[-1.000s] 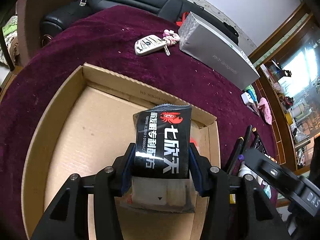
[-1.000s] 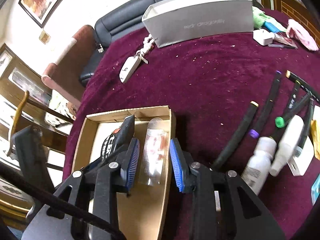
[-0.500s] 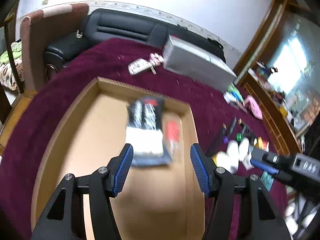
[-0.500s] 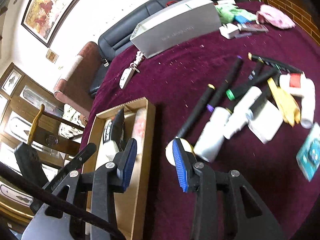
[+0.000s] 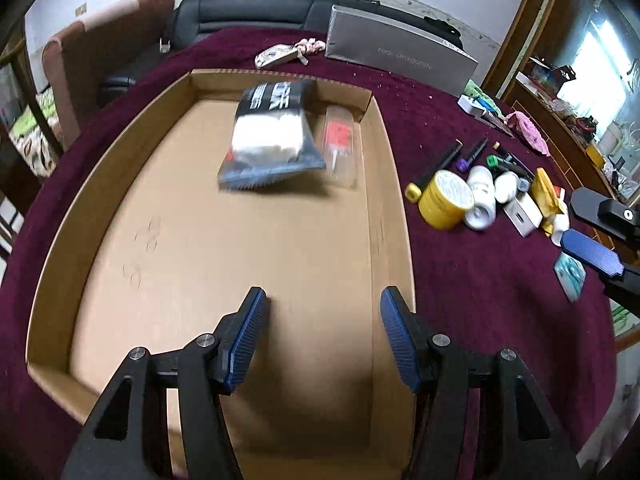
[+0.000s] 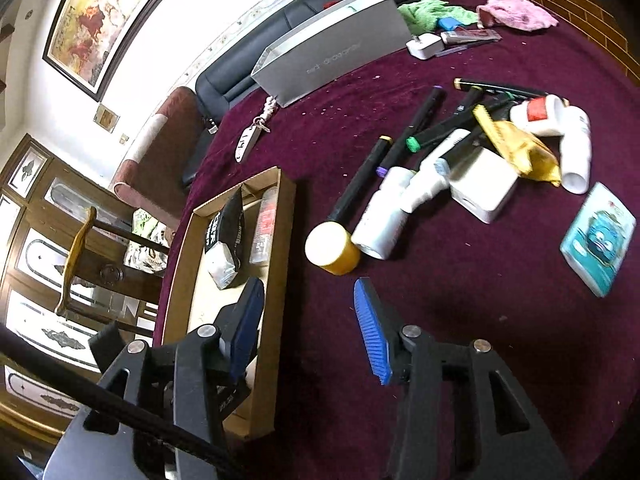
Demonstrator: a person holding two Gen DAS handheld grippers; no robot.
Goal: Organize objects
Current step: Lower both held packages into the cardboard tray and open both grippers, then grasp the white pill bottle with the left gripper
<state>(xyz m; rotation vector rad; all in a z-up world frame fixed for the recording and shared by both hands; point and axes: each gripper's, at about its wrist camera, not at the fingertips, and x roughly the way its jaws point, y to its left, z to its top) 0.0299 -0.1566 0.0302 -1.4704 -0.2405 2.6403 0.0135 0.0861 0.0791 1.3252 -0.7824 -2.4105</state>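
A shallow cardboard box (image 5: 100, 184) lies on the maroon tablecloth; it also shows in the right wrist view (image 6: 280, 256). Inside it at the far end lie a black and white packet (image 5: 272, 136) (image 6: 224, 240) and a clear tube with a red label (image 5: 339, 144) (image 6: 266, 224). My left gripper (image 5: 322, 336) is open and empty above the box's near half. My right gripper (image 6: 310, 328) is open and empty above the cloth, just right of the box. Right of the box lie a yellow jar (image 5: 444, 198) (image 6: 332, 248), white bottles (image 6: 384, 216), several markers (image 6: 416, 128) and a white adapter (image 6: 484, 188).
A grey long box (image 5: 400, 56) (image 6: 332, 60) and a key fob (image 5: 276, 54) (image 6: 246, 142) lie at the far side. A teal packet (image 6: 598, 240), a yellow wrapper (image 6: 516, 148) and pink cloth (image 6: 516, 12) lie to the right. A chair and sofa stand beyond the table.
My left gripper has opened, let go of the black packet in the box and drawn back. My right gripper has moved from over the tube to the right, over the cloth.
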